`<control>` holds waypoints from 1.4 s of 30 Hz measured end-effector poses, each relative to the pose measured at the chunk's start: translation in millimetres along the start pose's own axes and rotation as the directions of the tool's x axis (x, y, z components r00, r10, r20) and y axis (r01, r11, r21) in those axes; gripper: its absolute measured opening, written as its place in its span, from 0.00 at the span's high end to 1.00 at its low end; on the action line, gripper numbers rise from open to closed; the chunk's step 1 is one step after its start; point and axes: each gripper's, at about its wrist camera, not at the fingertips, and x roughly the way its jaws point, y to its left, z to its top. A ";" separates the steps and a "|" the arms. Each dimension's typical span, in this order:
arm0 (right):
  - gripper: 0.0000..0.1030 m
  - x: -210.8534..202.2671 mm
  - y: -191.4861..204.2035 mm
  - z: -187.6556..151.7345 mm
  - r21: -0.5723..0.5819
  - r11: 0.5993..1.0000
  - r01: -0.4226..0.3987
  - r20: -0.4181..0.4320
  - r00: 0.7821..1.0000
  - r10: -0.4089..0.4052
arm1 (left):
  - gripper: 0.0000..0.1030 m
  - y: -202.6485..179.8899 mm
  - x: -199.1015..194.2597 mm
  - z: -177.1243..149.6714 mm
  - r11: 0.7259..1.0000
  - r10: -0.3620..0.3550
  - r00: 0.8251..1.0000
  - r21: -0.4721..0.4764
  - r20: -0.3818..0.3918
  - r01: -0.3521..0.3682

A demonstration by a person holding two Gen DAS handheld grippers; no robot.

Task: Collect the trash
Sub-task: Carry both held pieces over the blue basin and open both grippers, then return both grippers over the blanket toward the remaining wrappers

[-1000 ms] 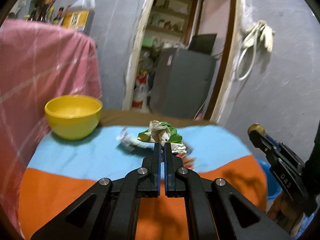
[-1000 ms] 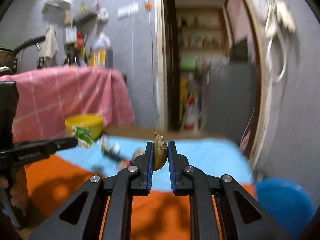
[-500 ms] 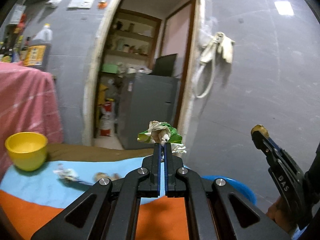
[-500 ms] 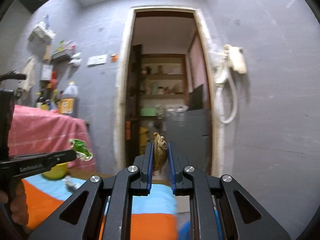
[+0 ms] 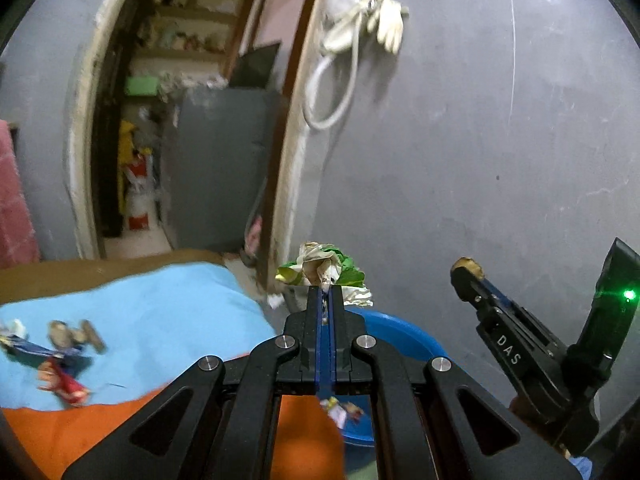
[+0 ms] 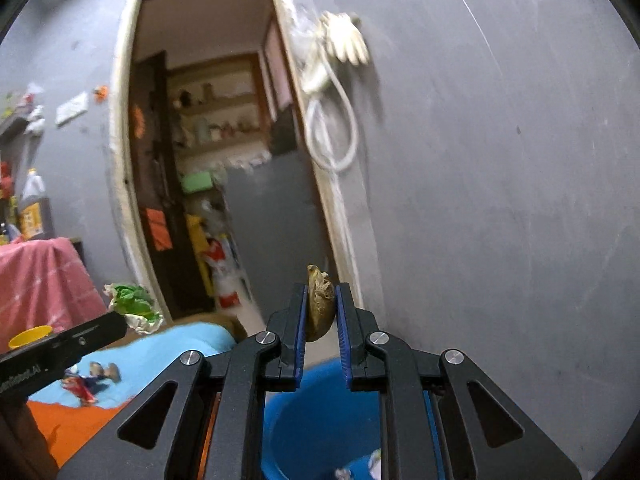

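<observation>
My left gripper [image 5: 325,294] is shut on a crumpled green and white wrapper [image 5: 325,270], held in the air above the rim of a blue bin [image 5: 400,334]. My right gripper [image 6: 321,300] is shut on a brown nut shell [image 6: 319,304] above the same blue bin [image 6: 316,424], which holds a few scraps. The right gripper also shows in the left wrist view [image 5: 466,276], to the right. The left gripper and its wrapper [image 6: 134,306] show at the left of the right wrist view. More trash [image 5: 60,356] lies on the blue and orange cloth.
The table with the blue and orange cloth [image 5: 140,320] is to the left of the bin. A grey wall [image 5: 480,140] stands behind the bin, with a doorway [image 5: 180,120] to the left. A yellow bowl [image 6: 28,336] and pink cloth [image 6: 40,280] are far left.
Both grippers have swung right, away from the table and over the blue bin, each still holding its piece of trash. The bowl has left the left wrist view.
</observation>
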 end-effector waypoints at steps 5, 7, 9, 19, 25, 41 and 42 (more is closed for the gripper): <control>0.87 17.6 -20.4 -9.5 0.051 0.998 0.030 -0.123 0.992 -0.023 | 0.99 -4.8 39.2 -2.7 0.998 -0.033 0.992 -0.055 -0.125 0.027; 0.87 23.4 -26.4 -12.6 0.067 0.997 0.039 -0.166 0.986 -0.027 | 0.99 -4.5 50.8 -6.8 0.997 -0.038 0.985 -0.067 -0.168 0.027; 0.87 29.7 -32.5 -16.5 0.083 0.995 0.046 -0.210 0.977 -0.027 | 0.99 -4.0 62.6 -9.1 0.996 -0.046 0.978 -0.083 -0.202 0.030; 0.70 31.9 -43.4 -19.4 0.138 0.988 0.065 -0.253 0.967 -0.028 | 0.88 5.5 80.0 -25.7 0.992 -0.061 0.955 -0.125 -0.291 0.026; 0.55 34.7 -41.7 -16.1 0.140 0.988 0.063 -0.241 0.970 -0.028 | 0.71 10.7 63.4 -26.1 0.991 -0.040 0.971 -0.135 -0.236 0.008; 0.00 10.8 1.8 -2.8 0.069 0.997 -0.038 -0.027 0.999 0.040 | 0.07 49.9 -32.5 -3.6 0.956 0.267 0.962 -0.138 0.057 -0.258; 0.00 8.6 5.6 -1.9 0.065 0.997 -0.046 -0.010 0.999 0.047 | 0.04 52.1 -40.2 -4.4 0.952 0.287 0.955 -0.137 0.078 -0.275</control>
